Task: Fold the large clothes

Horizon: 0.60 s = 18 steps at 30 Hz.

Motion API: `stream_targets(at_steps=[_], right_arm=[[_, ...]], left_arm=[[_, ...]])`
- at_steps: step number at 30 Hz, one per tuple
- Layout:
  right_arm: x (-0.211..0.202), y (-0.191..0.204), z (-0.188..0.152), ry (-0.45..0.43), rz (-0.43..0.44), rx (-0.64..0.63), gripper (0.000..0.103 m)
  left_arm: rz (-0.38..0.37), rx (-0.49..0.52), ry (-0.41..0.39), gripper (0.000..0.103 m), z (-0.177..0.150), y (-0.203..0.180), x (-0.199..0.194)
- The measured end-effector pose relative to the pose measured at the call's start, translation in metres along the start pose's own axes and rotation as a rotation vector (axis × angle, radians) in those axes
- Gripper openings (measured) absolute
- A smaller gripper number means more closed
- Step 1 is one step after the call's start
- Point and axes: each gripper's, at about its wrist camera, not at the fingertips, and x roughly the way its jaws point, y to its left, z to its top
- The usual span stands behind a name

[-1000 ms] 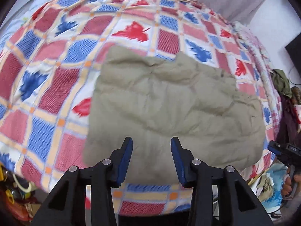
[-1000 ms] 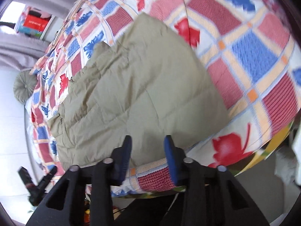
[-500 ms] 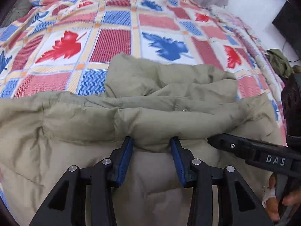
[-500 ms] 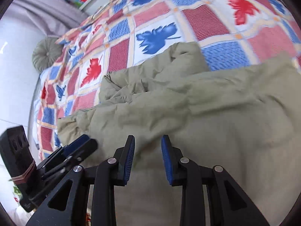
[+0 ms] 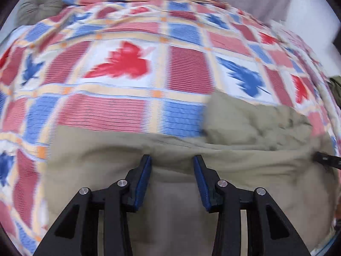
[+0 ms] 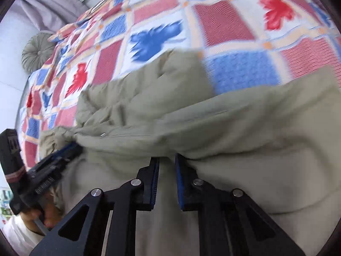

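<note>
An olive-green padded garment [image 5: 245, 132] lies on the bed, its near part raised in a thick fold; it also fills the right wrist view [image 6: 234, 123]. My left gripper [image 5: 172, 160] has its jaws wide apart, with the fold's edge lying between the blue pads. My right gripper [image 6: 167, 160] is closed to a narrow gap on the fold's edge. The left gripper shows at the left of the right wrist view [image 6: 64, 151], at the fold's left end. The right gripper's tip shows at the right edge of the left wrist view [image 5: 326, 160].
The bed wears a quilt [image 5: 127, 64] of red, blue and white squares with leaf prints. A round grey-green cushion [image 6: 36, 53] lies at the head of the bed. Grey curtains [image 6: 42, 6] hang behind. Dark clothing [image 5: 336, 87] lies off the bed's right side.
Both grippers have moved forward over the bed, carrying the garment's near edge up and over, so a thick fold now stands in front of them. The right gripper's jaws have narrowed on the fabric.
</note>
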Motion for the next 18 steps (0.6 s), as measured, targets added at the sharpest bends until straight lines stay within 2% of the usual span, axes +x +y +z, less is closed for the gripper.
stream_targets(at_steps=[3,6,8,12,18], right_arm=[[-0.025,-0.047,0.014,-0.045,-0.128,0.074,0.015],[-0.032,-0.085,0.016,-0.051,-0.164,0.152,0.015],[-0.021,-0.101,0.016,-0.031,-0.166,0.179,0.015],[0.003,-0.116,0.018,-0.024,-0.138,0.250,0.015],[0.019,-0.112,0.025,-0.046,-0.173,0.208,0.015]], left_arm=[[0.100,-0.048,0.004,0.045,0.002,0.040,0.007],[0.082,-0.113,0.044,0.045,-0.001,0.062,0.026],[0.101,-0.091,0.049,0.045,-0.002,0.058,0.038],[0.121,-0.093,0.045,0.045,0.001,0.051,0.055],[0.132,-0.106,0.038,0.045,0.007,0.050,0.063]])
